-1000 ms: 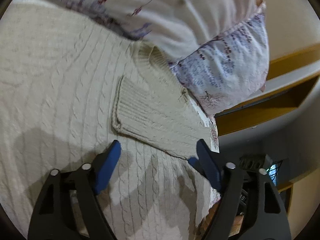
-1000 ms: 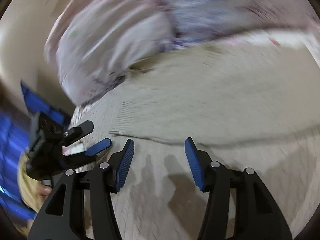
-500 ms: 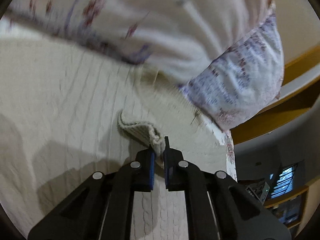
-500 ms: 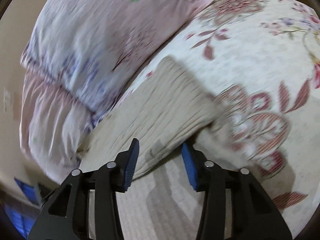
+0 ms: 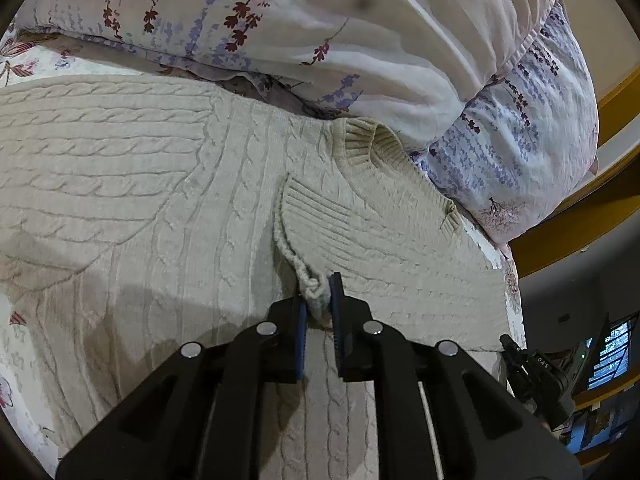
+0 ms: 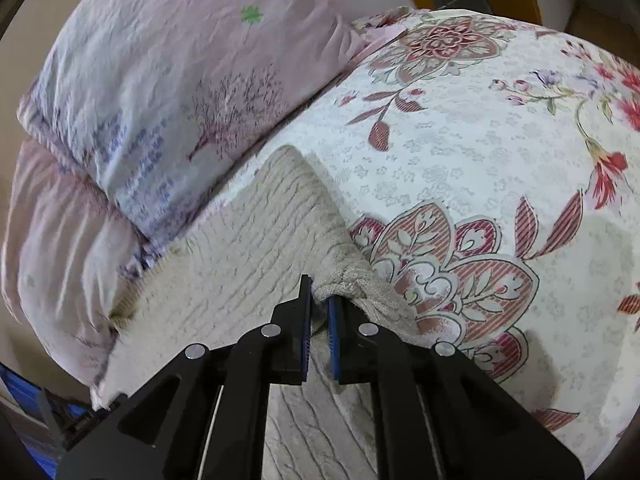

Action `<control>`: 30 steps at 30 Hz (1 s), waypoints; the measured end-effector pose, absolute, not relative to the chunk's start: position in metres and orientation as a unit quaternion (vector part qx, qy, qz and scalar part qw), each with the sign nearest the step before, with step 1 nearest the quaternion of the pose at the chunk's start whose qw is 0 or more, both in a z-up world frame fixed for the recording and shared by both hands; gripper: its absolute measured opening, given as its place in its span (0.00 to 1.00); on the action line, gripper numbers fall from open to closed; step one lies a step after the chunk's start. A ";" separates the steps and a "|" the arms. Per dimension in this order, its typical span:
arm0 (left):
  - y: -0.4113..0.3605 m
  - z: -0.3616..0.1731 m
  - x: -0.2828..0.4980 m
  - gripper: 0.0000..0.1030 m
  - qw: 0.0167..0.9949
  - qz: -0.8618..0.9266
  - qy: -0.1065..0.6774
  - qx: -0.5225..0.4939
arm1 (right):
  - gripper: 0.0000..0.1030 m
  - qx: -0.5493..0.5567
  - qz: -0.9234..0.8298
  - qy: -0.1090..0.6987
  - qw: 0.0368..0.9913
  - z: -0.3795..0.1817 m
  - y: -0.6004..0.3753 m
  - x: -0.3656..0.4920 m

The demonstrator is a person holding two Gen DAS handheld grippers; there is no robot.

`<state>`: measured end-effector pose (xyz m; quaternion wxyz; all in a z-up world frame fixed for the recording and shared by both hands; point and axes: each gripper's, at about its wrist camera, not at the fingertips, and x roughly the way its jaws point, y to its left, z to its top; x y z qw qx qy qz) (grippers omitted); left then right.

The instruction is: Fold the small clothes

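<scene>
Left gripper (image 5: 319,300): bottom centre of the left wrist view, blue pads nearly together, pinching the ribbed cuff (image 5: 316,292) of a sleeve folded over the garment's body.
Right gripper (image 6: 318,304): bottom centre of the right wrist view, jaws narrow, clamped on a bunched edge (image 6: 348,286) of the knit.
Sweater (image 5: 160,200): cream cable-knit, spread flat across the middle of the left view, ribbed collar (image 5: 372,140) just above the held sleeve.
Left view only: the collar, the cable pattern of the body, and a wooden frame (image 5: 580,220) at the right edge.
Right view only: the sweater (image 6: 240,264) lies on a floral bedsheet (image 6: 480,180) with red and pink blooms filling the right half.
Pillows: a pale lavender-print pillow (image 5: 360,40) across the top of the left view, touching the sweater's upper edge; the same bedding (image 6: 160,80) at the upper left of the right view.
Far corner: dark equipment (image 5: 536,376) at the lower right of the left view, too small to identify.
</scene>
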<state>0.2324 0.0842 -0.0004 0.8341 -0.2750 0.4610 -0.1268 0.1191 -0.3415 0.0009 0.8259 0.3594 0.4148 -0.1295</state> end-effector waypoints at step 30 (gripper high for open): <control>0.341 0.000 0.119 0.55 0.797 0.064 0.335 -0.498 | 0.35 0.069 0.128 0.509 0.848 0.019 -0.097 0.200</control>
